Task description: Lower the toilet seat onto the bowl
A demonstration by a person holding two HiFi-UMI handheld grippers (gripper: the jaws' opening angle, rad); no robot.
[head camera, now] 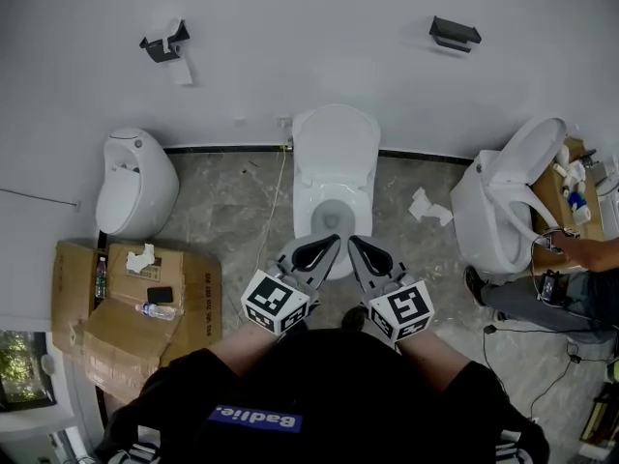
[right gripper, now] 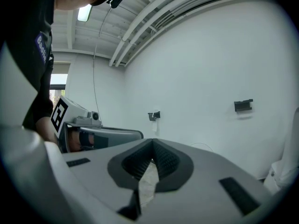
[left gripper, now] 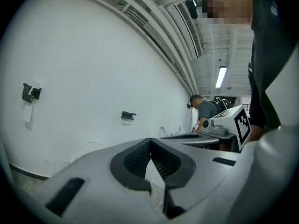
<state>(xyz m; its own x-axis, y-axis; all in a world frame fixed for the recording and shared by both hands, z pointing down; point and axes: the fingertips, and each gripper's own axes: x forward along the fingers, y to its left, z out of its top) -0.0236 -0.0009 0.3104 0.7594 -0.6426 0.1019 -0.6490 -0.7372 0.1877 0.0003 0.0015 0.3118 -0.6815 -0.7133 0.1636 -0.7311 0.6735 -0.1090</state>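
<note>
Toilet seat point(head camera: 336, 145) stands raised at far end of bowl point(head camera: 302, 216), straight beyond both claws. Left gripper point(head camera: 319, 249) and right gripper point(head camera: 366, 252) closed, empty, equally near, at near rim.

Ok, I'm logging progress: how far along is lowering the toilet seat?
Nothing looks done: the toilet seat appears upright against the wall, the bowl open. In hand: nothing; the left claw and right claw are shut and empty, held before the bowl. Left: grasp the seat and lower it onto the bowl.
</note>
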